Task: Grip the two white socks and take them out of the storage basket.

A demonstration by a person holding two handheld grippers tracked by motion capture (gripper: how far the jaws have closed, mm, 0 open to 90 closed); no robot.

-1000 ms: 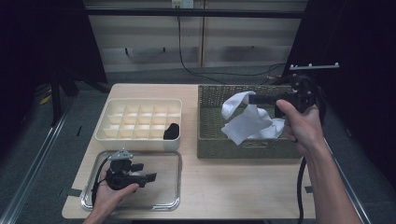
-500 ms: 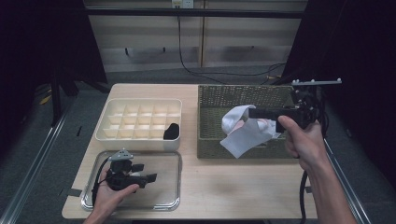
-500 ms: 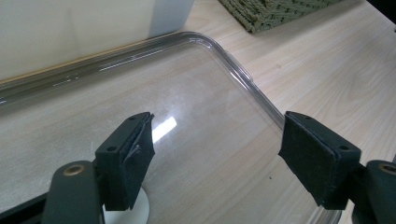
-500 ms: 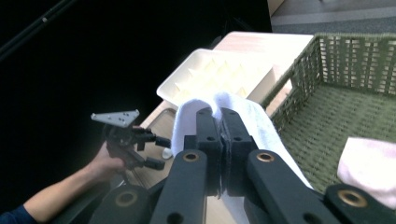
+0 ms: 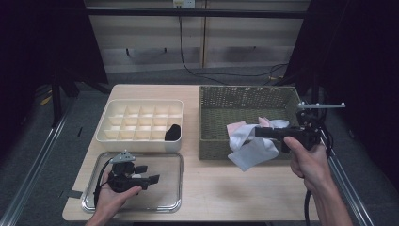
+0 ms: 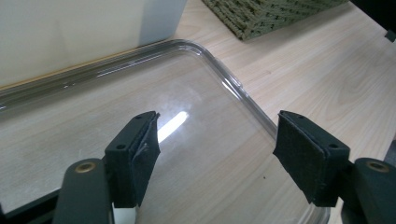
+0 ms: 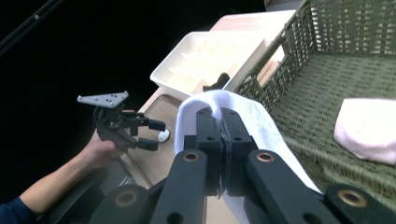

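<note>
High view: my right gripper (image 5: 258,132) pinches a white cloth (image 5: 251,149) in its jaws, hanging over the wicker basket's (image 5: 221,99) front wall. Left of the basket, my left gripper (image 5: 153,179) hovers over the clear tray (image 5: 171,205), jaws spread but just narrowing on nothing.

No text, label, brand, number or sign can be read anywhere in these pictures. The cream plastic compartment tray (image 5: 140,124) at centre left of the high view, the olive-green woven basket (image 5: 249,96) at centre right, the clear plastic tray (image 5: 169,181) at lower left and the pale wooden table (image 5: 226,183) all have plain, unmarked surfaces.
</note>
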